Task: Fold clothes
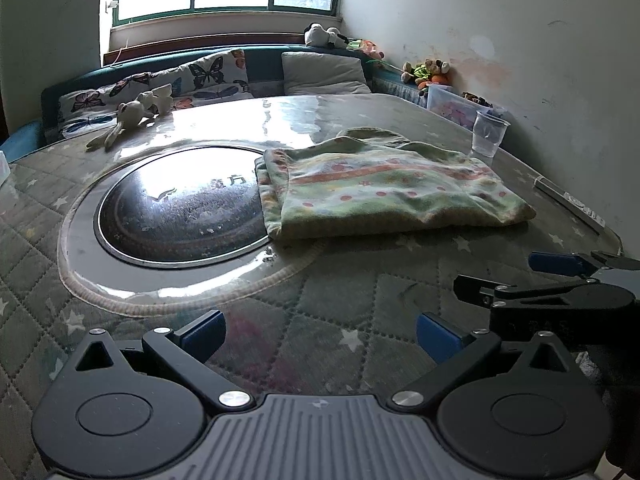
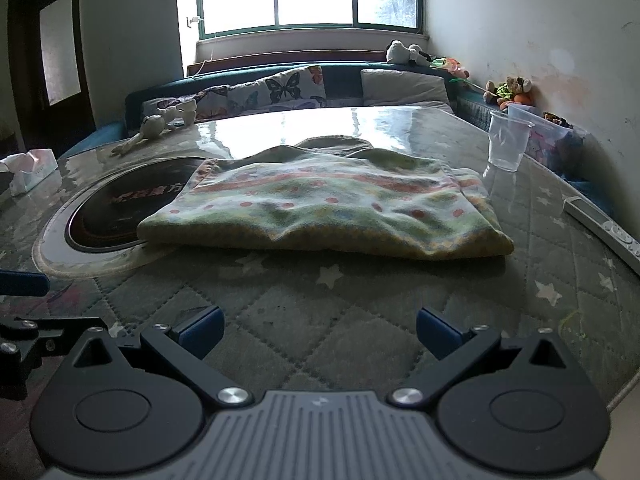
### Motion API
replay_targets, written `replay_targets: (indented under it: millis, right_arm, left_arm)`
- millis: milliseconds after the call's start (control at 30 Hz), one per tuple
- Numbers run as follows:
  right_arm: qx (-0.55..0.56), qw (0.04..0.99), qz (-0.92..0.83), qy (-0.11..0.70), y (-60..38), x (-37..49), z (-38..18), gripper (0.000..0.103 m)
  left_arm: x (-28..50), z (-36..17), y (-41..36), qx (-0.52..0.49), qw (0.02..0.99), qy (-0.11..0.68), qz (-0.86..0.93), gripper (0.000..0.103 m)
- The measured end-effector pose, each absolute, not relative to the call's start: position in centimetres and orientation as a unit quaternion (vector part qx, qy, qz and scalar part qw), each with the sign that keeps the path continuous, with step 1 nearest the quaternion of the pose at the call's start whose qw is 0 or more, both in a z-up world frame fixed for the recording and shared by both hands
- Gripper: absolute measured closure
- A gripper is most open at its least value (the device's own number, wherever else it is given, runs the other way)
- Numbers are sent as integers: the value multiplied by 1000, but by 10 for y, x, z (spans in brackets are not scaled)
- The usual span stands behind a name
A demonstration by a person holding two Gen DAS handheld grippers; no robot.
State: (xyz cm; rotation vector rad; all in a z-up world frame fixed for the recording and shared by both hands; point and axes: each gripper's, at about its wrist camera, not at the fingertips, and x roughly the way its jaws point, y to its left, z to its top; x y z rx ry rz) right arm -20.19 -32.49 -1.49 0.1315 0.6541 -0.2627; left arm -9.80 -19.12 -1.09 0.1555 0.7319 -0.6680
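Folded garment point(image 2: 320, 208) lies crosswise dead ahead of the right hand-held gripper point(image 2: 320, 330); both hand-held grippers wide open, empty; left hand-held gripper point(image 1: 320, 332) sits off to its side.

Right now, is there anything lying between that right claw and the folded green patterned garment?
No. In the right wrist view, only bare quilted star-print table cover lies between the open right gripper and the folded green patterned garment.

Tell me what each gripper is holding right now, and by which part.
Nothing. The left gripper and right gripper are both open and empty, short of the folded garment lying on the table.
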Motion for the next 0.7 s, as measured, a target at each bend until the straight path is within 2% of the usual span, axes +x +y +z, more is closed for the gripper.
replay_targets:
  millis: [700]
  right_arm:
    - [69,945,-120,296,-315,-229,-6,0]
  left_arm:
    - [-124,-4,-185,76,883,335,-320,0]
